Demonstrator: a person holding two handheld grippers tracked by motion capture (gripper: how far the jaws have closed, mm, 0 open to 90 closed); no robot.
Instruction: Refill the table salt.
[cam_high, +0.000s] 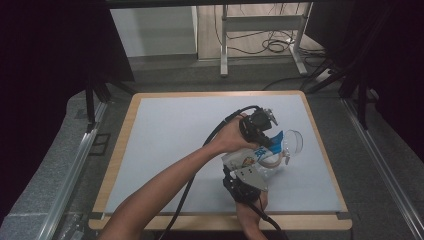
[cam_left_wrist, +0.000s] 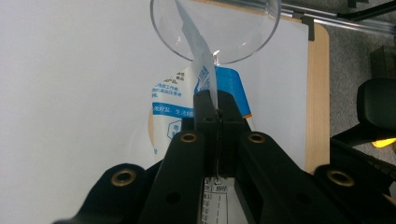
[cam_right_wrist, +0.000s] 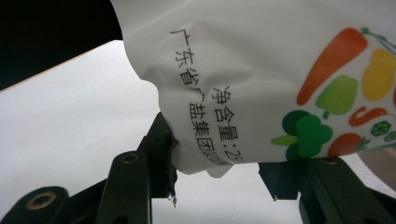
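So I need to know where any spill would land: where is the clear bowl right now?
In the high view the clear bowl sits right of centre on the table, just beyond the printed bag held between both claws; the left gripper view shows the bag's top edge reaching over its rim.

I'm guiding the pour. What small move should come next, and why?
Probably tip the bag slightly further toward the clear bowl. The left gripper is pinching its top edge at the bowl's rim, and nothing visible lies inside yet.

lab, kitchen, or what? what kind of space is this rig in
Probably a lab or data-recording bay, not a kitchen: a grey-topped wooden-edged work table ringed by black curtains, aluminium frame rails, and loose cables on the floor.
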